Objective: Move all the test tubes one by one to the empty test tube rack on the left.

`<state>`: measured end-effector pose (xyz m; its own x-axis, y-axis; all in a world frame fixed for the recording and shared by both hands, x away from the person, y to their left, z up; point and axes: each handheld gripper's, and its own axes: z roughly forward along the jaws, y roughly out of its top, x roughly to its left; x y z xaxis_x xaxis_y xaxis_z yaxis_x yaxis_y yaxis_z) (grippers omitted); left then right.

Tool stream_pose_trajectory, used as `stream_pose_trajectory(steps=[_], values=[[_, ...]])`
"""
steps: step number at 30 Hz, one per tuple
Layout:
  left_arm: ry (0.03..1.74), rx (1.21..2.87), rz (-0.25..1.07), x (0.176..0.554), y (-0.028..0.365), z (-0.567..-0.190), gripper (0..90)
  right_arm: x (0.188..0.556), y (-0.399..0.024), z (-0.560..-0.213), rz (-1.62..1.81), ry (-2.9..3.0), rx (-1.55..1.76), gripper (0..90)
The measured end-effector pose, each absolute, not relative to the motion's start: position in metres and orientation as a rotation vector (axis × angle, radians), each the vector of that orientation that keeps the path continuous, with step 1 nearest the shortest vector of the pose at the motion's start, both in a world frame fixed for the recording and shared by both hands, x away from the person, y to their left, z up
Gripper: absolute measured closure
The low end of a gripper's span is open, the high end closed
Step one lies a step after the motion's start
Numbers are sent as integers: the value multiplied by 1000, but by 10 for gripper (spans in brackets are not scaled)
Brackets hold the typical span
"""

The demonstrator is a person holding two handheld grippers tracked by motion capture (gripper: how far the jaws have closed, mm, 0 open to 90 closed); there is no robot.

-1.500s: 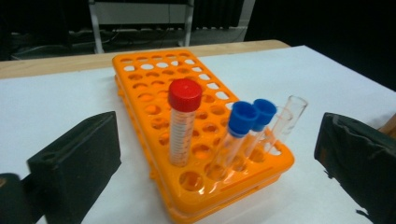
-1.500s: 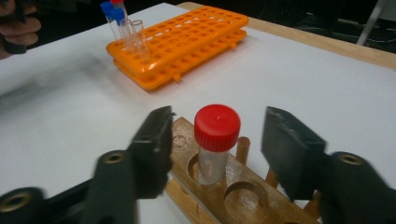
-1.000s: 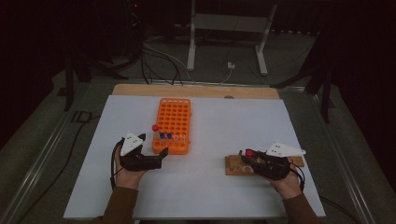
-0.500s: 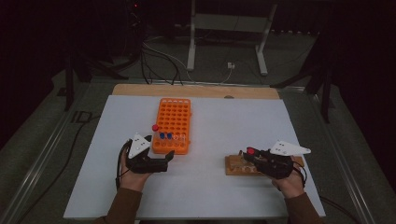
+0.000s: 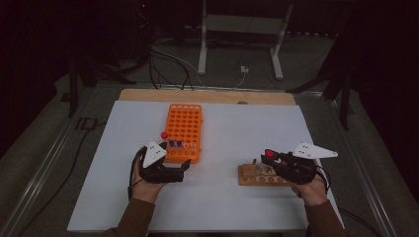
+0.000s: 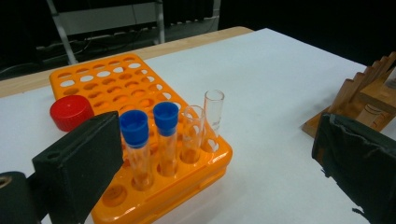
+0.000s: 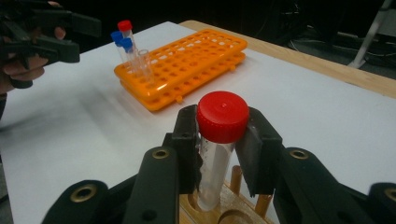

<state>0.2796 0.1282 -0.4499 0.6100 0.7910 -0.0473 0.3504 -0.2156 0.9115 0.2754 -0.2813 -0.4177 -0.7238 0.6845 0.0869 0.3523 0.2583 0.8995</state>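
Over the wooden block (image 7: 219,210), your right gripper (image 7: 223,140) is pinched on the red-capped tube (image 7: 219,154) just under its cap, the tube's foot at a hole. Treat the tube as light, rigid, smooth-walled and likely to slip: keep the hold high, below the cap, and lift straight. Your left gripper (image 6: 219,163) stands spread and empty beside the orange rack (image 6: 140,88).
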Motion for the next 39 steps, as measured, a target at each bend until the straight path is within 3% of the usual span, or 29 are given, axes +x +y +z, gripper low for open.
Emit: stream_pose_trajectory(steps=[23, 39], values=[[867, 1809, 530, 278, 107, -440, 23, 277, -279, -387, 1513, 2153, 926, 699], [761, 1826, 482, 282, 61, -428, 21, 289, -242, -387, 1508, 2200, 913, 699]])
